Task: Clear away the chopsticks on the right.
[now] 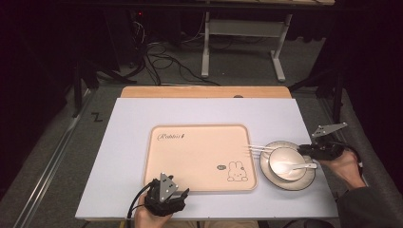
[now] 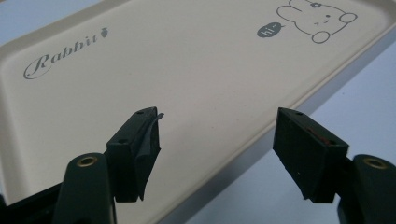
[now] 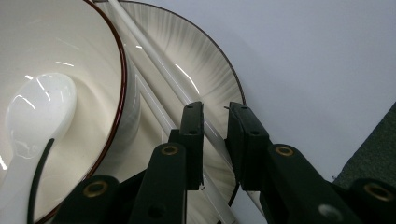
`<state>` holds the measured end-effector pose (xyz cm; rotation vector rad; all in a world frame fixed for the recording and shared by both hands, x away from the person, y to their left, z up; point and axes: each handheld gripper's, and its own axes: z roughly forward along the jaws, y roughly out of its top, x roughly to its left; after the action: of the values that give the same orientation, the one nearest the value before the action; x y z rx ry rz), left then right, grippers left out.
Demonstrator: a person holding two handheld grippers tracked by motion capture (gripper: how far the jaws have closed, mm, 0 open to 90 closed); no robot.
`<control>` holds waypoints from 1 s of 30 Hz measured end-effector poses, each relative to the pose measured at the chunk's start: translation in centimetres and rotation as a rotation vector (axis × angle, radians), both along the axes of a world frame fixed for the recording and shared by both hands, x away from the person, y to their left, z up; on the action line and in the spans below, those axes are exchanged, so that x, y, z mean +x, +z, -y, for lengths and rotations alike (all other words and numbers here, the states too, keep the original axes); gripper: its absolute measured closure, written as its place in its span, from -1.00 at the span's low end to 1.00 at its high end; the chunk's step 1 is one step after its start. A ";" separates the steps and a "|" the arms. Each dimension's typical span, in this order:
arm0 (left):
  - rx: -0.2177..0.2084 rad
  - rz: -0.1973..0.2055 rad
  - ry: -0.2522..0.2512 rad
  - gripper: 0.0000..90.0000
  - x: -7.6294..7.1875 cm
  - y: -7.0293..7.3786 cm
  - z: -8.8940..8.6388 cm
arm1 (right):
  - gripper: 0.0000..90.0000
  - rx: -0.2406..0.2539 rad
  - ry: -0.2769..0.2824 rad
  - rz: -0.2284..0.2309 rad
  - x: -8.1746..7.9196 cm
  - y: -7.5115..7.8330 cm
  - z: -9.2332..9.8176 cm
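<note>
High view: a white table (image 1: 119, 156) holds a cream tray (image 1: 190, 156) printed with a rabbit. To the tray's right sits a grey-rimmed plate (image 1: 271, 173) carrying a white bowl (image 1: 285, 159) with a white spoon (image 1: 297, 166) resting in it. A pair of white chopsticks (image 1: 259, 149) lies across the plate's far side, tips reaching over the tray edge. The right gripper (image 1: 309, 149) meets their near end; the left gripper (image 1: 183, 192) rests at the tray's near edge.

Left gripper view: its jaws stand wide apart, released, straddling the tray's rim (image 2: 261, 140) with nothing pinched.

Right gripper view: the jaws are narrowed around one chopstick (image 3: 215, 135), with the second stick (image 3: 154, 112) lying just beside, outside the jaws against the bowl. Whether the pads already press is hard to tell; a slim gap seems to remain.

To do this well, I judge both sticks should be gathered between the pads before clenching, then lifted level so neither slips or knocks the bowl.
</note>
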<state>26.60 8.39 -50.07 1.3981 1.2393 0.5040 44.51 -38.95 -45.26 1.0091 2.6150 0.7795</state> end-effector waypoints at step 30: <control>0.001 0.003 -0.002 -0.29 0.0 -0.1 0.1 | 0.87 -0.021 0.032 0.001 0.4 -0.5 -0.1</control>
<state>26.57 8.26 -50.12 1.3986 1.2353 0.5046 44.87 -38.83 -45.78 0.9629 2.6397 0.7575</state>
